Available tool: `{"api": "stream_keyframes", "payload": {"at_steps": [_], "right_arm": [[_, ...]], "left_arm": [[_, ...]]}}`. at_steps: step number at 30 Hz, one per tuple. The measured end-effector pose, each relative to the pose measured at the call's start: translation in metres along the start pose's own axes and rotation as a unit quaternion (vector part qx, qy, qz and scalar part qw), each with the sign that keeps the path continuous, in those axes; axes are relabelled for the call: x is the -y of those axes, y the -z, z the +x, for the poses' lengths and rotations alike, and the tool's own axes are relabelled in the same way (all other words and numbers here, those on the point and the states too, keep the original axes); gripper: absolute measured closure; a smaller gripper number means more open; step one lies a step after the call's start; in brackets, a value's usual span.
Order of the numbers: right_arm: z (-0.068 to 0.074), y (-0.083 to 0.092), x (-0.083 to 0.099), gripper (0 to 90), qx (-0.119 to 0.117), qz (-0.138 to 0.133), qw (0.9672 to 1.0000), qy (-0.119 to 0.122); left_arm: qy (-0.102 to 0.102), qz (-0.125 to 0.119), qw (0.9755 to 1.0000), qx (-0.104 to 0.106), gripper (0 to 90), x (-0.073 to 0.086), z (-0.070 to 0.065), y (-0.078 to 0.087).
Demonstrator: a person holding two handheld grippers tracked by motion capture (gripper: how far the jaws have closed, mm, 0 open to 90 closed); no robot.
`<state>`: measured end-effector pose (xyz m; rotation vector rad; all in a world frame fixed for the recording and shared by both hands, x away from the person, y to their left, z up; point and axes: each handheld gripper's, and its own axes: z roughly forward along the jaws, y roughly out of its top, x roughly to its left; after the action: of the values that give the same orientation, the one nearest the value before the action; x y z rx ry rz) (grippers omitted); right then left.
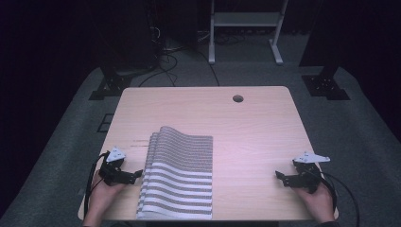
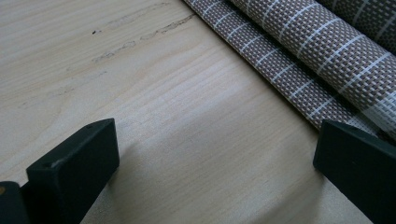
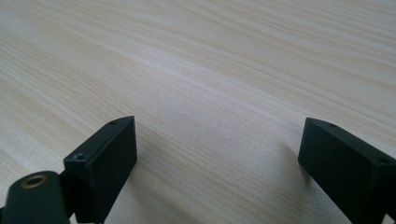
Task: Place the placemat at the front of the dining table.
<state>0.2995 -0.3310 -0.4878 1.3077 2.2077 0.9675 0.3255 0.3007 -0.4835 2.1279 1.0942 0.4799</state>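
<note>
— What is seen on the worktop [image 1: 265, 123] from above?

— A striped cloth [image 1: 182, 175], brown and white, is laid out flat, with its near edge at the near edge of the worktop and its far end lifted into a low ripple. It is flanked by two pairs of tongs, each held in a hand that comes in from below.

— Where is the cloth placed relative to the left tongs [image 1: 137, 174]?

— Just beside them: the tips are pointed at the cloth's left edge, about midway along its length. In the left gripper view the folded, layered edge of the cloth [image 2: 322, 60] is seen ahead and to the right, and one black jaw is set right at that edge. Whether it is touched cannot be told. Bare wood is seen between the jaws of the left tongs [image 2: 215, 154].

— And their state?

— Spread wide, with nothing pinched.

— What of the right tongs [image 1: 280, 177]?

— They are held well apart from the cloth, on its other side, with the tips turned towards it across bare wood. In the right gripper view the right tongs [image 3: 217, 149] are likewise spread wide, with pale wood grain seen between and beyond the jaws. Nothing is pinched.

— Anything else noted?

— A round hole [image 1: 238, 98] is cut in the worktop far beyond both tongs.
</note>
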Motion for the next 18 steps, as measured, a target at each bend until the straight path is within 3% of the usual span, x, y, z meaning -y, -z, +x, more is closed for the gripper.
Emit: {"api": "stream_keyframes", "payload": {"at_steps": [8,13,18], "right_arm": [[0.000,0.000,0.000,10.4,0.000,0.000,1.0000,-0.001],[0.000,0.000,0.000,10.4,0.000,0.000,1.0000,-0.001],[0.000,0.000,0.000,10.5,0.000,0.000,1.0000,-0.001]], "left_arm": [[-0.001,0.003,1.0000,0.005,0.0,0.001,0.000,0.002],[0.013,-0.010,0.9998,0.013,0.0,0.000,0.001,0.008],[0.006,-0.013,0.9998,0.016,0.0,-0.005,-0.002,0.016]]}}
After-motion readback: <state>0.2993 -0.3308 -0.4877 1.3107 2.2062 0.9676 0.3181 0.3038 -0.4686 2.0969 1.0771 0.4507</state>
